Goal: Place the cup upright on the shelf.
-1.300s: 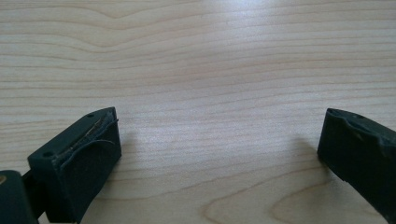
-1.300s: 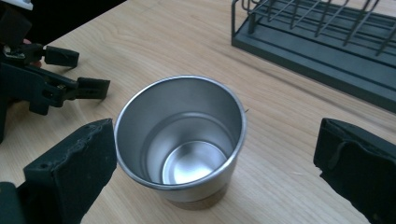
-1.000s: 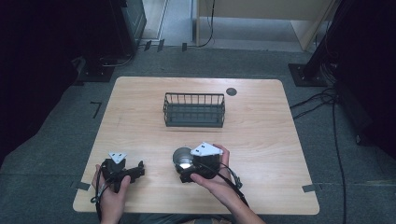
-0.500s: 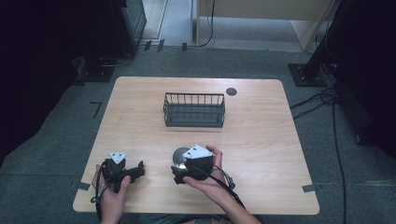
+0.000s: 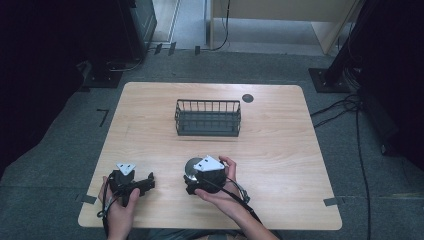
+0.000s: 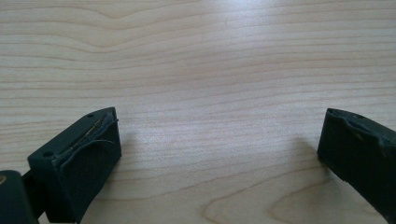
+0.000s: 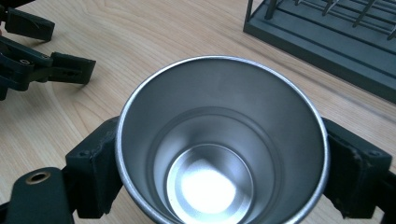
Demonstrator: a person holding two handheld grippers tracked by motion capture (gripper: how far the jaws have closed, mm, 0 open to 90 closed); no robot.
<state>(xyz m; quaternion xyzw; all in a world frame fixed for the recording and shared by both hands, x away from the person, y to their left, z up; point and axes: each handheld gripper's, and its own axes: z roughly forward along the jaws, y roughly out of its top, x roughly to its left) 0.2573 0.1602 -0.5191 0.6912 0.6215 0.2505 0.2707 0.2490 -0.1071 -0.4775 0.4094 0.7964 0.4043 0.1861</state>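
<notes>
Black grippers (image 5: 131, 184), grey three-cornered plates.

steel cup (image 7: 219, 140) upright between fingers (image 7: 93, 163) | wire basket (image 7: 327, 42) beyond

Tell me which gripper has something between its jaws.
The right gripper: its jaws flank the steel cup. The left gripper stands open over bare table.

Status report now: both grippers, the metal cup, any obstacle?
Right gripper shut on metal cup, upright. Left gripper open, empty, on table. Wire basket ahead, path clear.
</notes>
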